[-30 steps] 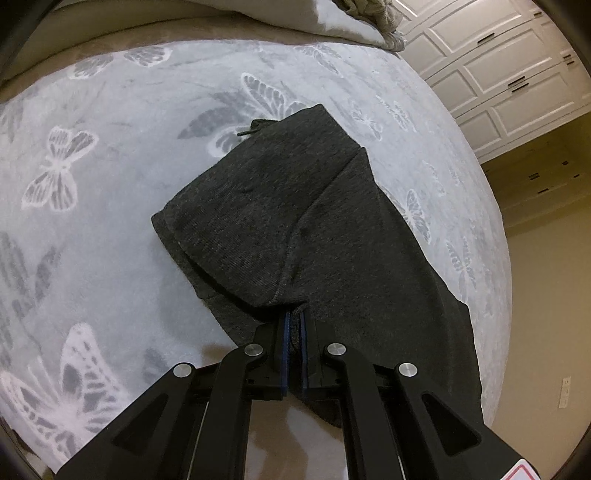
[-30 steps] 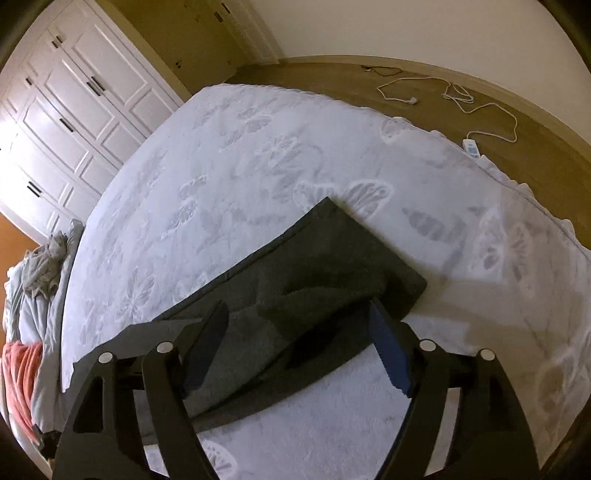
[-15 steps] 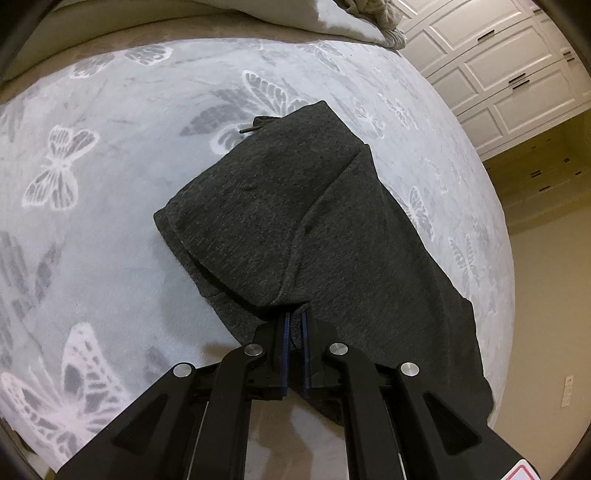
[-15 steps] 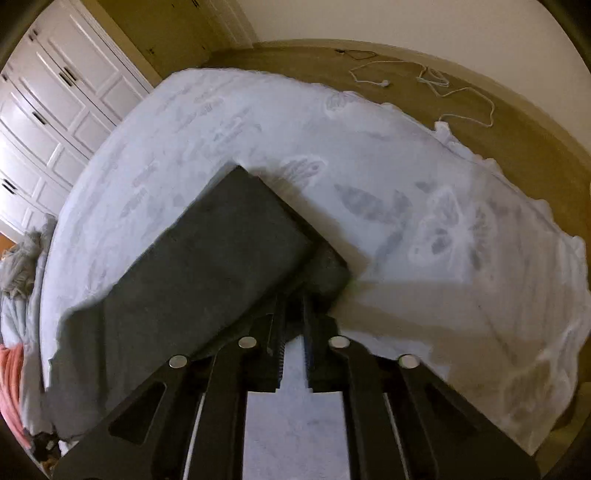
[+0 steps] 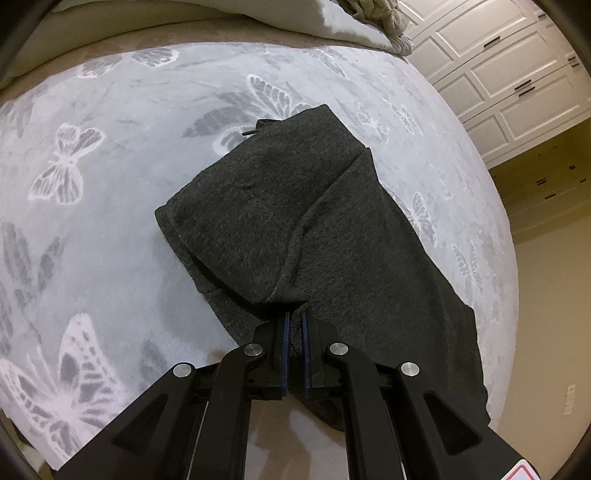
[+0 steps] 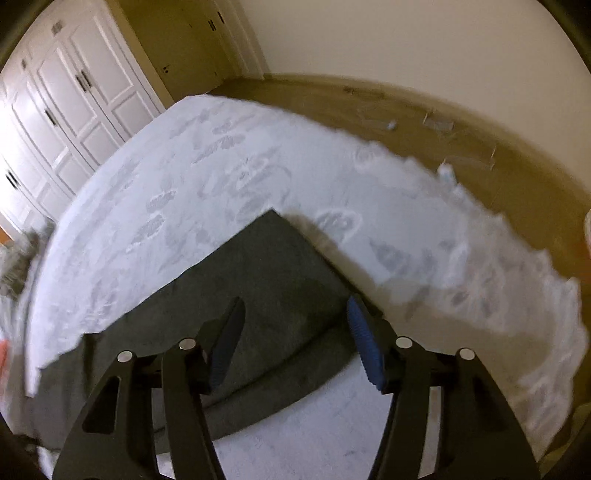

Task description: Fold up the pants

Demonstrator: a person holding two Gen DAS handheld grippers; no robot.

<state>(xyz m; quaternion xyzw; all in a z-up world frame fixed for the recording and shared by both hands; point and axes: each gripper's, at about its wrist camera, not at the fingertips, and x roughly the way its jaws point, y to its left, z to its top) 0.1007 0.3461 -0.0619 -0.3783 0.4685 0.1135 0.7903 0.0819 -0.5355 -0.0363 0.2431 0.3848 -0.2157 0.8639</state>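
The dark grey pants (image 5: 295, 221) lie on the bed, on a pale grey blanket with a butterfly pattern (image 5: 110, 147). They are partly folded: one layer is turned over another, and a seam runs across the top layer. A thin black drawstring (image 5: 253, 130) comes out at the far end of the pants, on the side toward the pillows (image 5: 258, 14).

The left claw (image 5: 294, 325) is clenched on the near edge of the pants, and the cloth is pinched between its blue pads.

In the right wrist view, which is blurred, the pants (image 6: 266, 280) stretch as a long dark band over the blanket (image 6: 258, 166). The right claw (image 6: 295, 332) is released, its fingers wide apart above the pants near their squared end, and it grasps nothing.

Beyond the pants there are white panelled wardrobe doors (image 6: 74, 110) and a wooden floor (image 6: 480, 147) beside the bed.
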